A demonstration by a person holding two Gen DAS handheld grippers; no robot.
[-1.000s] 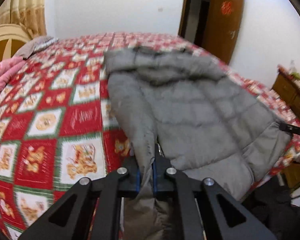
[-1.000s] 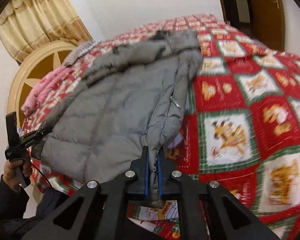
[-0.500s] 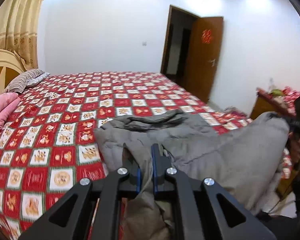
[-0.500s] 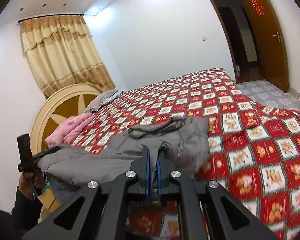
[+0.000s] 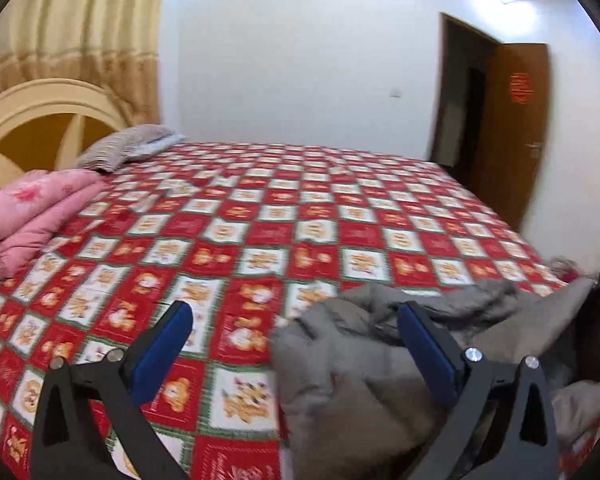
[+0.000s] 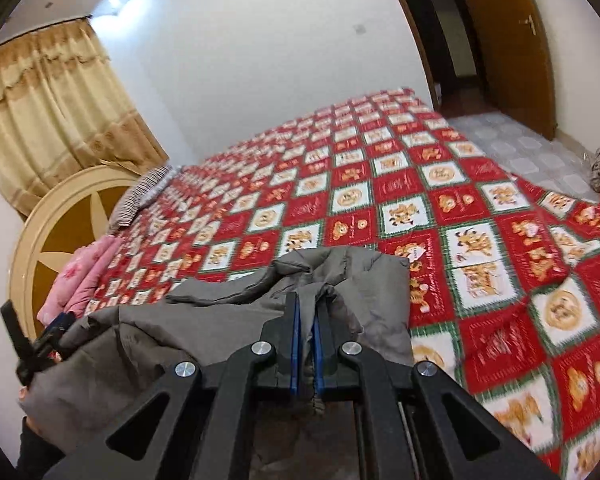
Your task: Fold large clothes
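A grey padded jacket (image 5: 364,364) lies bunched at the near edge of the bed (image 5: 284,216), which has a red and white checked cover. In the left wrist view my left gripper (image 5: 296,324) is open, its blue pads wide apart; the jacket lies under the right finger and nothing is held. In the right wrist view my right gripper (image 6: 306,320) is shut on a fold of the jacket (image 6: 220,320), held just above the bed's near edge. The left gripper (image 6: 40,344) shows at the far left of that view.
A pink folded quilt (image 5: 28,212) and a striped pillow (image 5: 120,152) lie by the round headboard (image 5: 32,120). Curtains hang behind it. A brown door (image 5: 516,120) stands open at the right. Tiled floor (image 6: 516,144) lies beyond the bed.
My left gripper has opened and let go of the jacket. Both grippers have moved over the bed's near edge, and the jacket now lies bunched rather than spread. The right gripper keeps its hold.
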